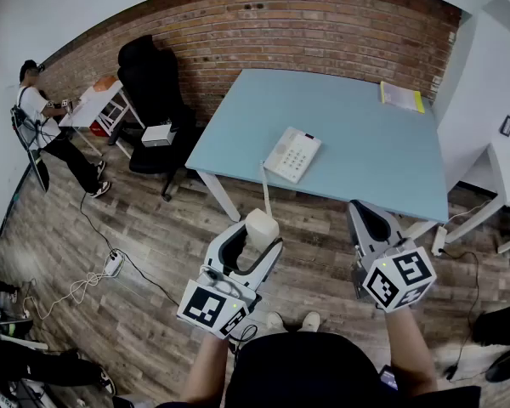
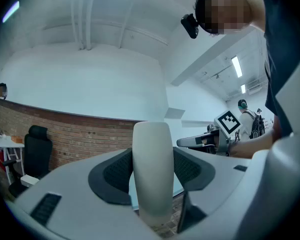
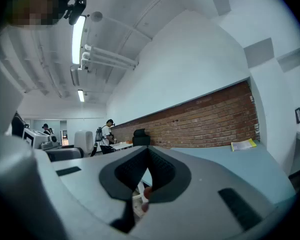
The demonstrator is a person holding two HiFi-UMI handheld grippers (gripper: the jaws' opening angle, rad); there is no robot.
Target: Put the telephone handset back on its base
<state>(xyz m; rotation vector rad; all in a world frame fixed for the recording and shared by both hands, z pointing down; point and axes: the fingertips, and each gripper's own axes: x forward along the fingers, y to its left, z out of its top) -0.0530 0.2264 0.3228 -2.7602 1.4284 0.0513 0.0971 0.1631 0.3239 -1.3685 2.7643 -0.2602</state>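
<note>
The white telephone base (image 1: pixel 293 154) lies on the light blue table (image 1: pixel 365 151), near its front edge. A thin cord (image 1: pixel 265 185) runs from it down to the white handset (image 1: pixel 261 226), which stands upright over the wooden floor in front of the table. My left gripper (image 1: pixel 255 243) is shut on the handset. In the left gripper view the handset (image 2: pixel 152 174) sits between the dark pads (image 2: pixel 117 171), which press on both its sides. My right gripper (image 1: pixel 370 221) hangs to the right in front of the table's corner, shut (image 3: pixel 147 156) with nothing in it.
A yellow booklet (image 1: pixel 402 97) lies at the table's far right corner. A black office chair (image 1: pixel 153 83) with a white box (image 1: pixel 158 134) stands left of the table. A person (image 1: pixel 42 117) sits far left. Cables and a power strip (image 1: pixel 112 263) lie on the floor. A white desk (image 1: pixel 493 100) stands on the right.
</note>
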